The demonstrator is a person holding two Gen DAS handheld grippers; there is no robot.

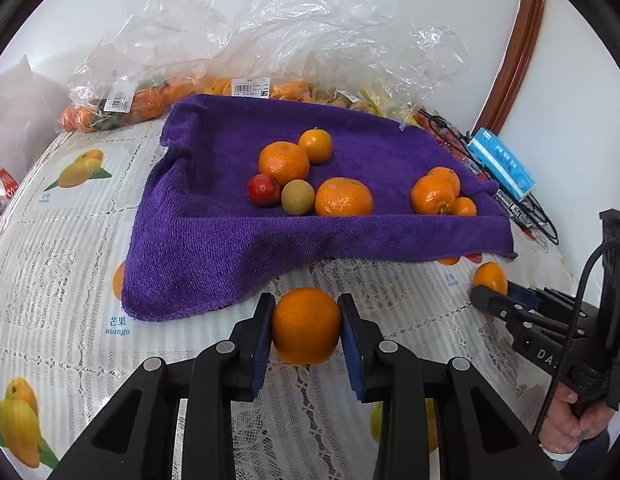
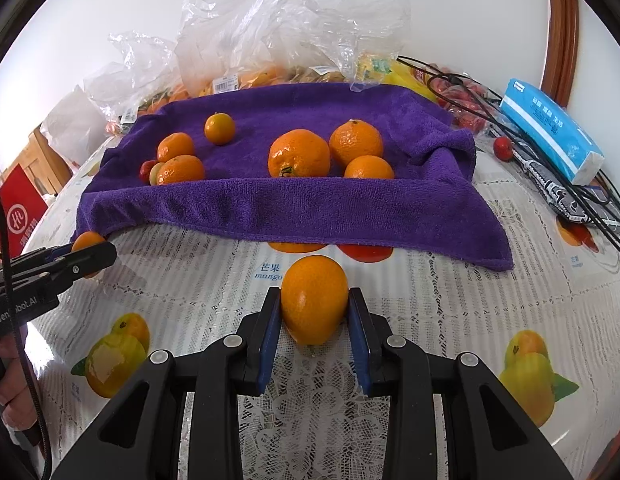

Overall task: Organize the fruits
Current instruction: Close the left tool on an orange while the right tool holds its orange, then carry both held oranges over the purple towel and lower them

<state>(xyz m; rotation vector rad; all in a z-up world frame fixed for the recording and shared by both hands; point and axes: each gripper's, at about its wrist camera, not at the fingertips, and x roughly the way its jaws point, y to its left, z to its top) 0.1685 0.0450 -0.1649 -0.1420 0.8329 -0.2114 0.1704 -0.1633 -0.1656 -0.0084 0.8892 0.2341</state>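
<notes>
My left gripper (image 1: pixel 306 320) is shut on an orange (image 1: pixel 306 326) just above the tablecloth, in front of the near edge of a purple towel (image 1: pixel 214 240). My right gripper (image 2: pixel 314 316) is shut on another orange (image 2: pixel 313 300), also in front of the towel (image 2: pixel 310 208). On the towel lie several oranges (image 1: pixel 343 197), a small red fruit (image 1: pixel 263 189) and a small yellow-green fruit (image 1: pixel 298 197). The right gripper with its orange (image 1: pixel 489 278) shows at the right of the left wrist view; the left gripper shows at the left of the right wrist view (image 2: pixel 90 256).
Clear plastic bags (image 1: pixel 158 40) of fruit stand behind the towel. A blue tissue pack (image 2: pixel 549 136), black cables (image 2: pixel 589 200) and a small red fruit (image 2: pixel 503 147) lie at the right. A red box (image 2: pixel 22 208) is at the left. The tablecloth (image 2: pixel 429 300) has fruit prints.
</notes>
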